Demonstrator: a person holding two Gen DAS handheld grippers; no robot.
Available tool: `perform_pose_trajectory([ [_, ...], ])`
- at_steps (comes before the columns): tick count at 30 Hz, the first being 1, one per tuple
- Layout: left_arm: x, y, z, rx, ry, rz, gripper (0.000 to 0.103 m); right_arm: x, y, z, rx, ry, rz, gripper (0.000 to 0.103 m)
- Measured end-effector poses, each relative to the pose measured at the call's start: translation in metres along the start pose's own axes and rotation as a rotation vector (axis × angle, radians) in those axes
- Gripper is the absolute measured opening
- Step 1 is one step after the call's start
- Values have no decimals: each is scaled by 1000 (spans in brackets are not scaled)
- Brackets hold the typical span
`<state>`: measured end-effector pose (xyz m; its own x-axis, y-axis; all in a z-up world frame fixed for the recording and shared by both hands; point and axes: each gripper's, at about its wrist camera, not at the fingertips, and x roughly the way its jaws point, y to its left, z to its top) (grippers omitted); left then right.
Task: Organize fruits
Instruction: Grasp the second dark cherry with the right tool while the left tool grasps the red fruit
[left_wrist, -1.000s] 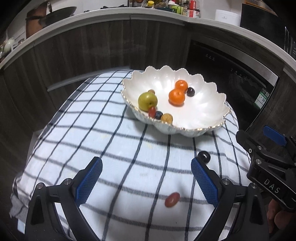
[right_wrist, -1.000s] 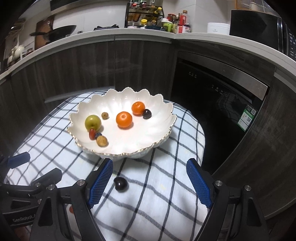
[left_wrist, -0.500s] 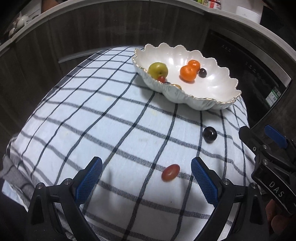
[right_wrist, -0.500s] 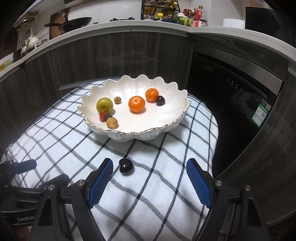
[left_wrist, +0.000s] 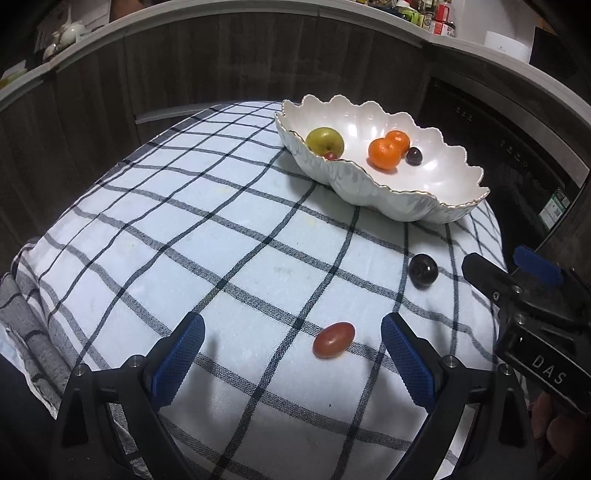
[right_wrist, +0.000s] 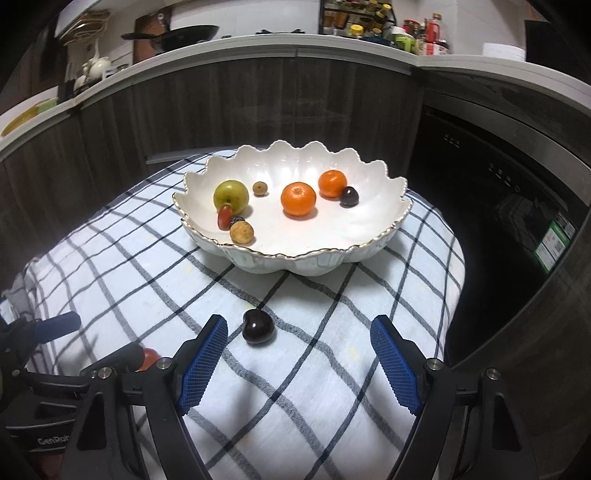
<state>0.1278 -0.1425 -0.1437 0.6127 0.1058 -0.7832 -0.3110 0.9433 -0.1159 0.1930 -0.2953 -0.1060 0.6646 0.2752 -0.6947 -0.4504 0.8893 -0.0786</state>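
Both grippers have sunk closer to the checked cloth (left_wrist: 221, 229). Left gripper (left_wrist: 291, 354), jaws spread, now frames the red tomato (left_wrist: 333, 345); right gripper (right_wrist: 299, 354), spread, nears the dark cherry (right_wrist: 258, 327).

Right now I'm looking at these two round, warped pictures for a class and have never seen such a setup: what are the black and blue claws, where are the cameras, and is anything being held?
There is no robot here. A person holds a two-finger gripper in each hand, and each gripper carries a wide-angle camera looking forward along its fingers, hence the warped pictures.

One picture is from the left gripper, the other from the right gripper. The blue parts are the finger pads.

Both look down on a checked cloth with a white scalloped bowl on it. The bowl holds a green apple, two oranges and several small fruits. Two fruits lie loose on the cloth: a red grape tomato between the left gripper's fingers, and a dark cherry just ahead of the right gripper's.

Nothing is held: both grippers are open and touch neither fruit.
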Motion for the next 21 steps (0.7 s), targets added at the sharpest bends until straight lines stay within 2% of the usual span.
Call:
perform_pose_trajectory([
  [2,0,-1,-1,-2,-15,7,94,5,1,0,-23,6,25,80],
  [4,1,-1,-1,-14,-1,-1,86,11,2,0,-40,16,45,77],
  [6,1,-3,-1,-4,-15,13,86,18,1,-1,-43,25,67,75],
  [11,10,-5,-6,1,15,35,86,28,3,0,-71,24,101,75],
  [16,11,-10,-9,7,18,29,86,34,6,-1,-94,28,134,72],
  [21,13,-13,-9,15,12,27,81,39,5,-2,-98,31,158,71],
])
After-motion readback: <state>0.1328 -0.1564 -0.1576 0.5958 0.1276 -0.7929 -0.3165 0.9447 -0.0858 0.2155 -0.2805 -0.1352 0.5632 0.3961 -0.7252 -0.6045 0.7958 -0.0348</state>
